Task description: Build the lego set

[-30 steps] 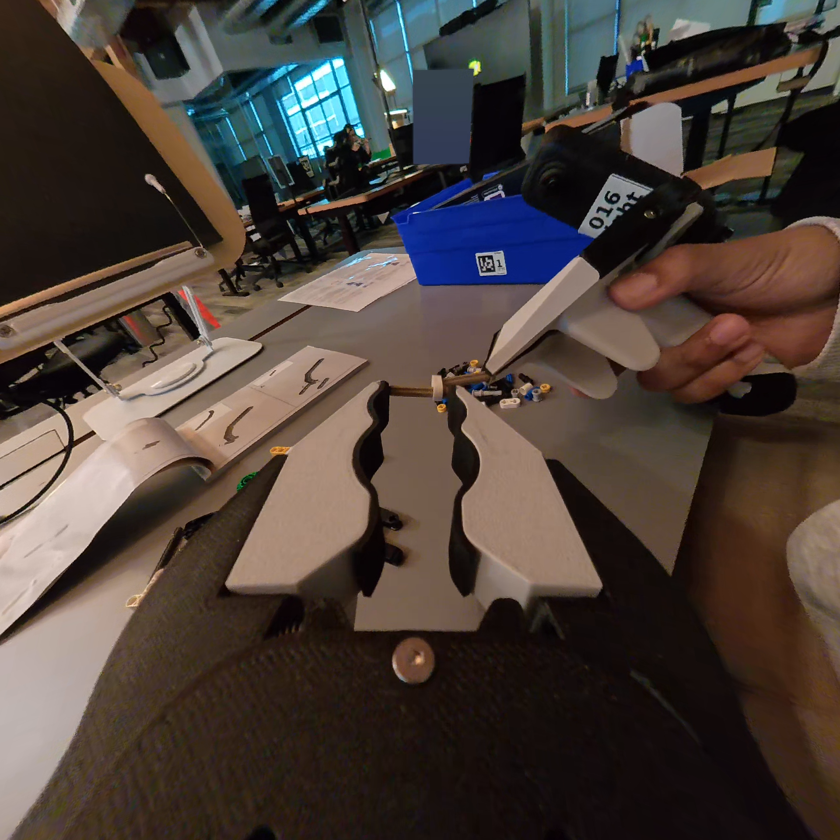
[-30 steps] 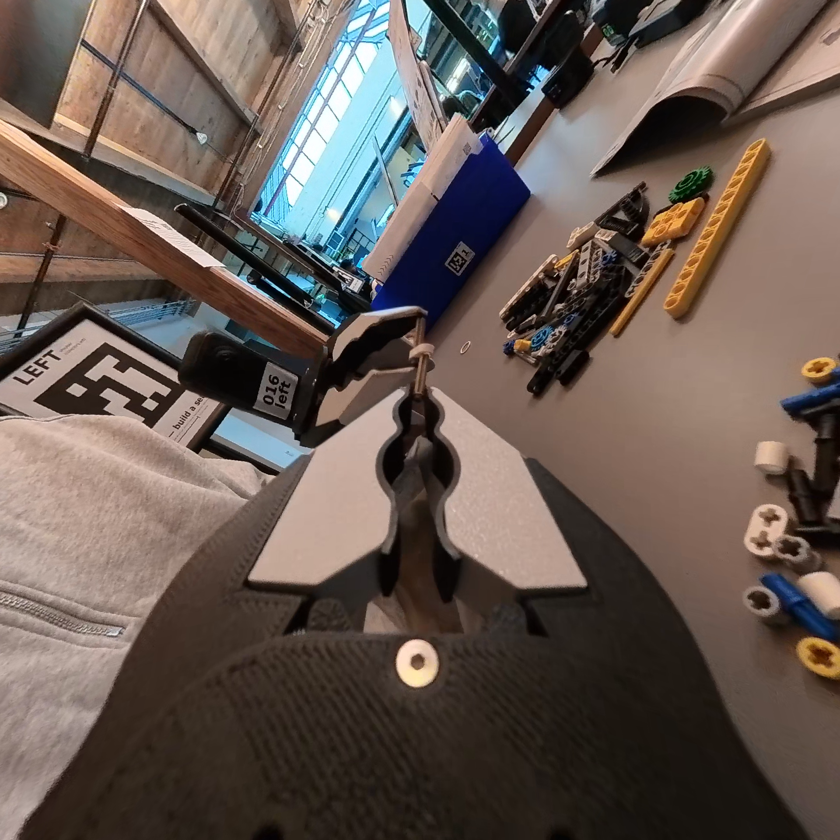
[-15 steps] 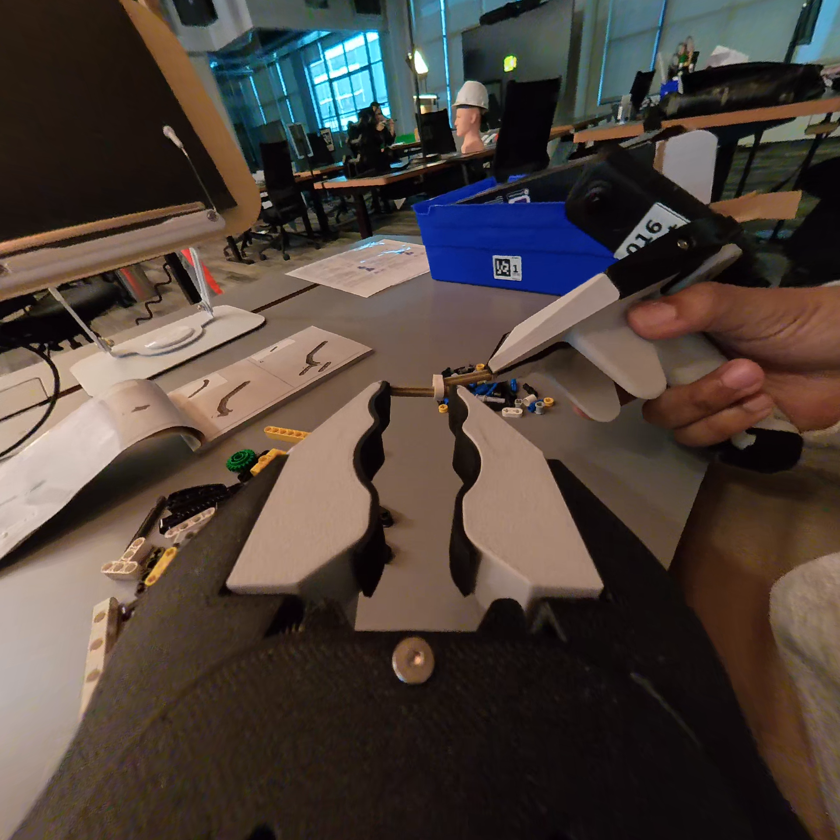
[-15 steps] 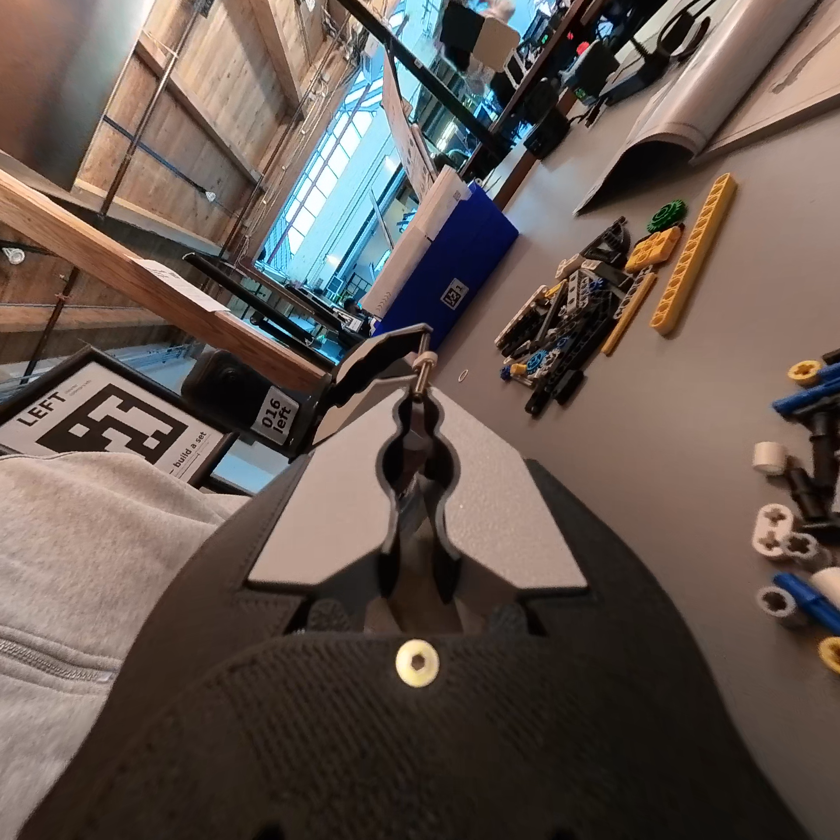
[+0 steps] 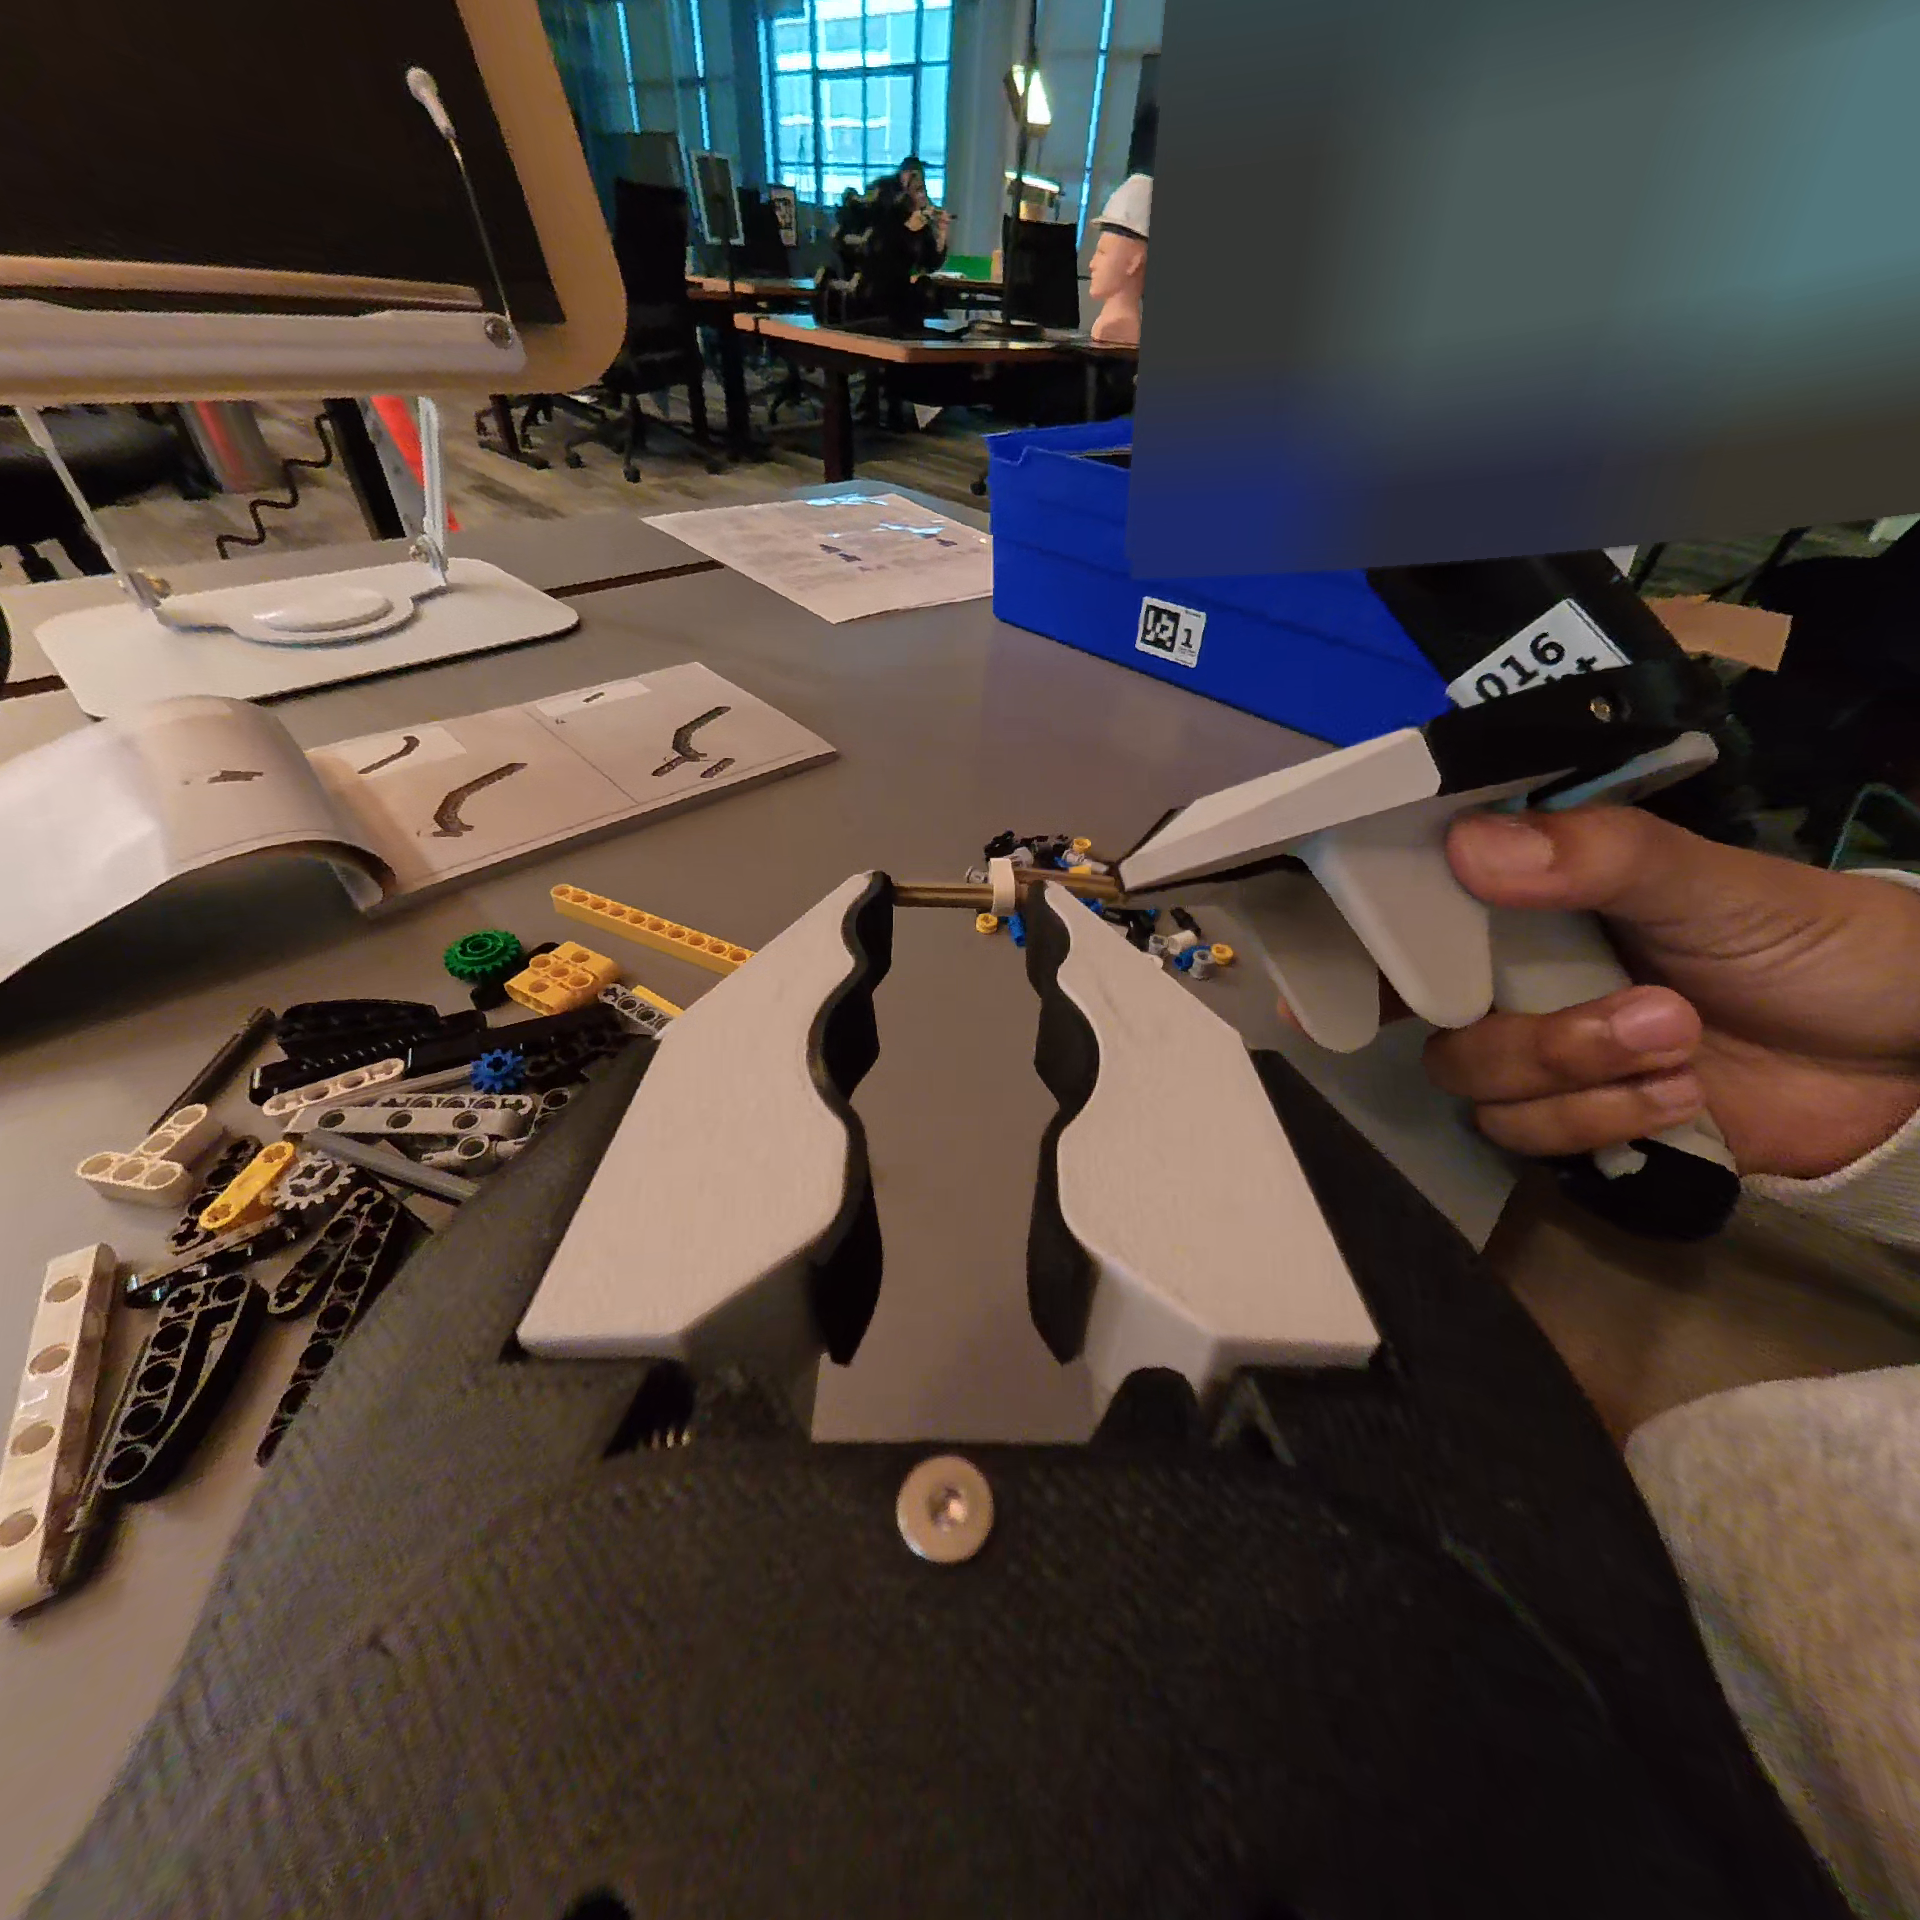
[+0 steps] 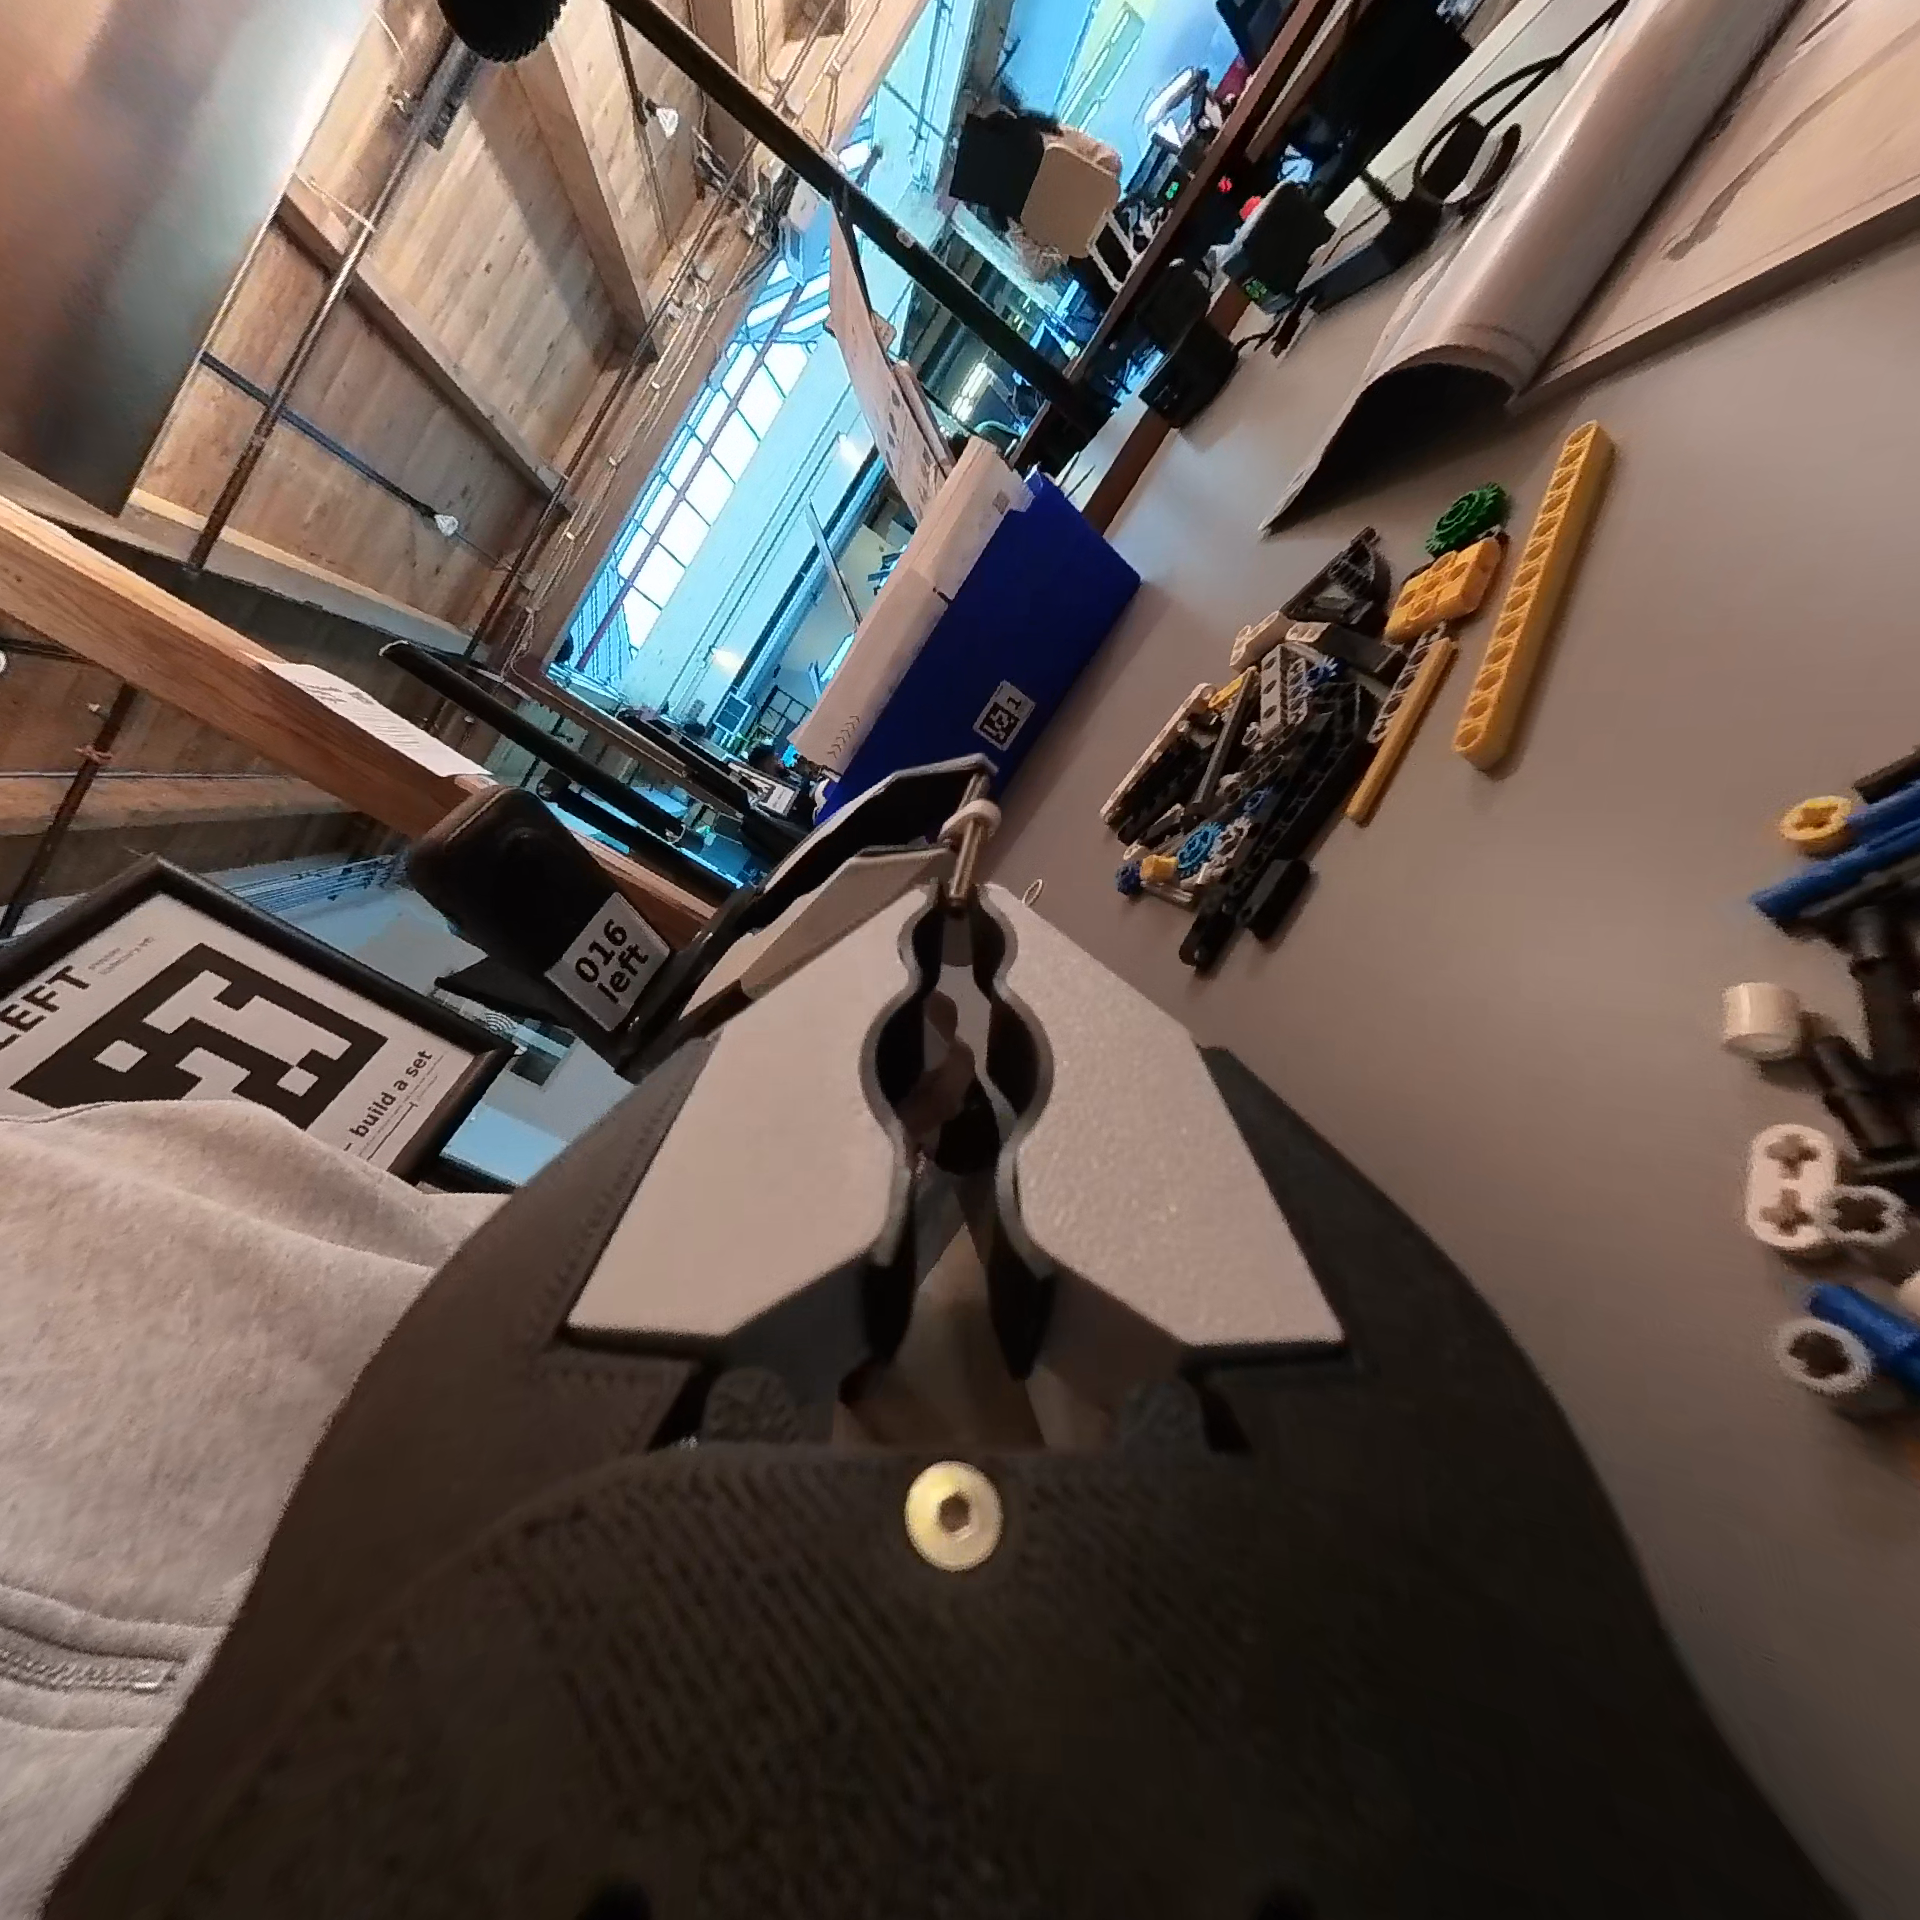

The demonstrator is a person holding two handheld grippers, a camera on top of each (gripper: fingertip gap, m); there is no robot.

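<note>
Fingers of the left gripper point(image 5: 961, 914) stand apart with grey table showing between them, nothing pinched; just past their tips a tan axle point(image 5: 940, 894) runs crosswise carrying a small white bush point(image 5: 1001, 885); the right gripper point(image 5: 1127, 878) has its tips closed tight on the axle's far end. My read: the bush is being seated along the axle; do it well by keeping the right grip firm and the axle level, then nudging the bush straight along it, not sideways. Further out, the pile of small pins point(image 5: 1174, 935) sits below; loose beams point(image 5: 343, 1101) lie left; the instruction booklet point(image 5: 499, 769) lies open beyond.
</note>
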